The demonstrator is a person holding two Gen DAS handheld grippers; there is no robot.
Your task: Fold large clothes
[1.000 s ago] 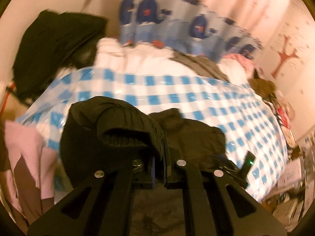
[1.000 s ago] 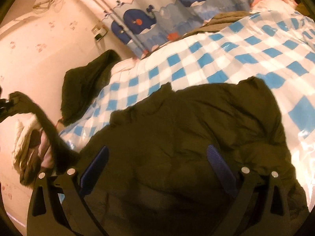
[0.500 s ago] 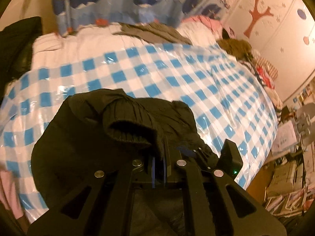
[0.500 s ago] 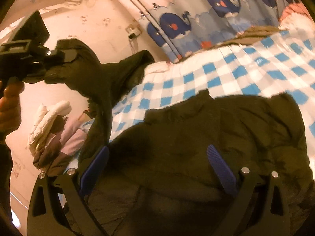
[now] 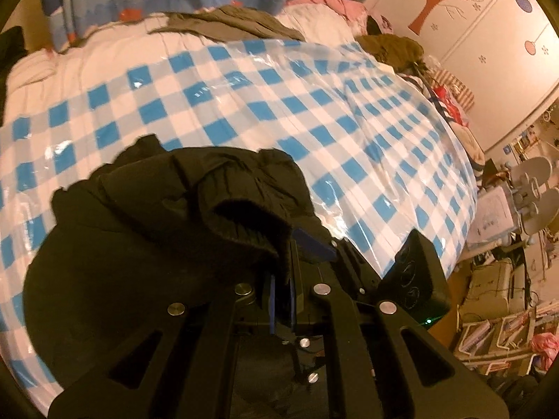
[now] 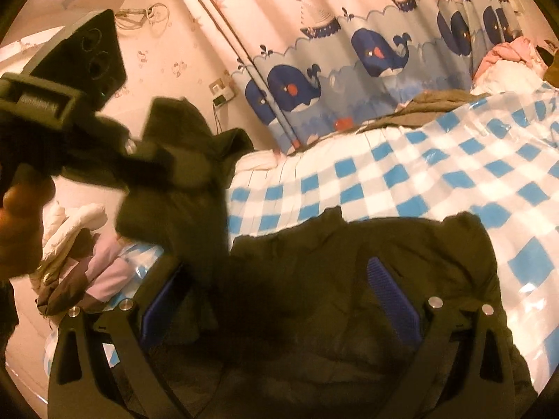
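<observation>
A dark padded jacket [image 5: 115, 279] lies on the blue-and-white checked bed cover [image 5: 314, 104]. My left gripper [image 5: 282, 289] is shut on the ribbed cuff [image 5: 244, 223] of its sleeve and holds the sleeve over the jacket's body. In the right wrist view the jacket [image 6: 367, 255] spreads under my right gripper [image 6: 279, 296], which is open with its blue pads wide apart. My left gripper [image 6: 153, 160] comes in there from the upper left with the sleeve [image 6: 181, 216] hanging from it, a hand [image 6: 17, 216] behind it. One blue pad [image 5: 314, 246] of the right gripper shows beside the cuff.
A whale-print curtain [image 6: 349, 70] hangs behind the bed. Another dark garment [image 6: 230, 143] is heaped by the wall, and pale and pink clothes [image 6: 80, 255] lie at the bed's left end. A grey garment [image 5: 237, 24] lies at the far edge. Boxes and clutter [image 5: 496, 296] fill the floor on the right.
My left gripper has swung the sleeve from the bed's left end over the jacket's body and come lower. The right gripper has lifted and tilted up a little, still open.
</observation>
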